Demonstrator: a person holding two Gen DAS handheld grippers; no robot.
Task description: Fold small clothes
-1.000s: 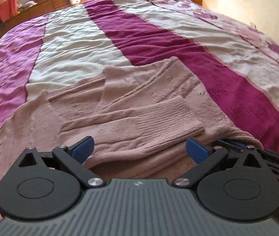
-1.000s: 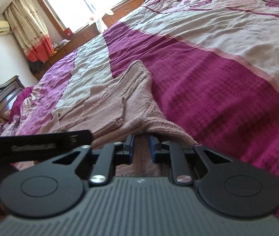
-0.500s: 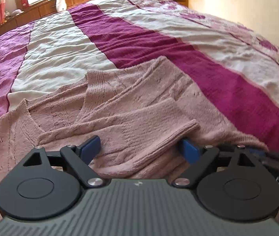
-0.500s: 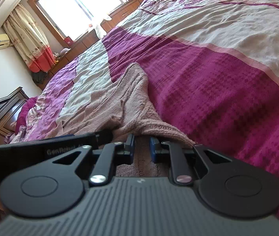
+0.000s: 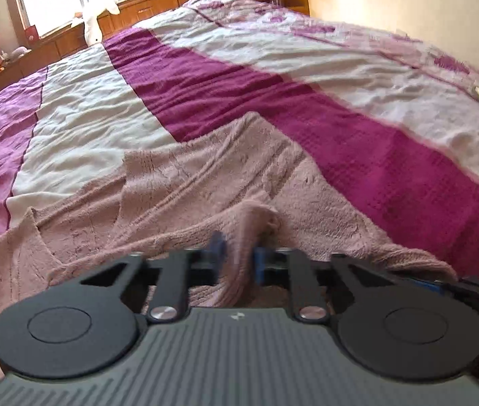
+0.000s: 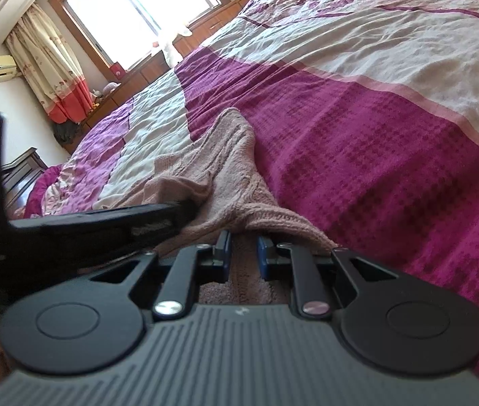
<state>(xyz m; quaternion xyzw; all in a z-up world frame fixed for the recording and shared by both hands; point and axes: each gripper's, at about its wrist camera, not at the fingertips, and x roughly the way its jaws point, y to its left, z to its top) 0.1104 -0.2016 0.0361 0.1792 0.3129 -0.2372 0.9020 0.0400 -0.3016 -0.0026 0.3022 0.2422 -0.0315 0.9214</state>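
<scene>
**Dusty-pink knit, both grippers pinching the near edge**

Dusty-pink knit sweater (image 5: 205,182) is lying flat on the striped bedspread (image 5: 391,169), running away from you toward the window, its far corner reaching the magenta stripe. So the long axis is pointing straight ahead of both sets of fingers, and the whole body of it is sitting in front of you, not off to a side.

Your left gripper (image 5: 237,257) is closing on a bunched ridge of the knit near the hem, blue pads squeezed in with fabric humping up between them. Your right gripper (image 6: 243,248) is clamping the same near edge just to the right, pads nearly together with a strip of knit between. The two are sitting right beside each other; you're seeing the left one as a black bar across the right wrist view.

Since both are gripping the near end, I'd guess the fold is going forward, carrying that edge toward the far corner. Neither hand is nearer; keep them level or the fold line is going to skew.
</scene>
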